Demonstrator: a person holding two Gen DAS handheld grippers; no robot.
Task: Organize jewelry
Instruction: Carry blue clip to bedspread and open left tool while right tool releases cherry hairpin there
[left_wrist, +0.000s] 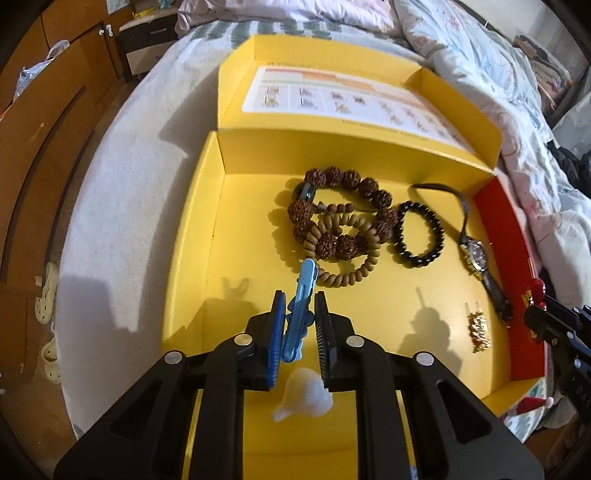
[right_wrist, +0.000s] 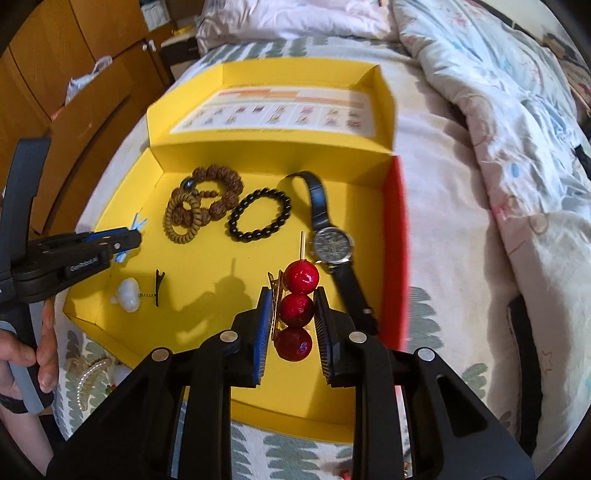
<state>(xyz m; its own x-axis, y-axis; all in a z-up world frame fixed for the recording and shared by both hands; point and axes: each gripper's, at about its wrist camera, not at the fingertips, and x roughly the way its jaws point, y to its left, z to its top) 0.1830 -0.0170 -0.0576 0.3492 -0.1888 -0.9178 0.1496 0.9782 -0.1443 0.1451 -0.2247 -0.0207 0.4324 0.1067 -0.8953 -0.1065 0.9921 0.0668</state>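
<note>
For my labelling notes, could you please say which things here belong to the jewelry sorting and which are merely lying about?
Job: yellow box, blue clip in left gripper, red-bead hairpin in right gripper, bracelets, watch.
Lying about: quilt, cabinet, shoes.

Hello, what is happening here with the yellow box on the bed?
A person is sorting jewelry in the yellow box, one claw in each hand. The left claw is shut on a blue hair clip; the right claw is shut on a red-ball hair clip. Bead bracelets and a watch lie inside.
</note>
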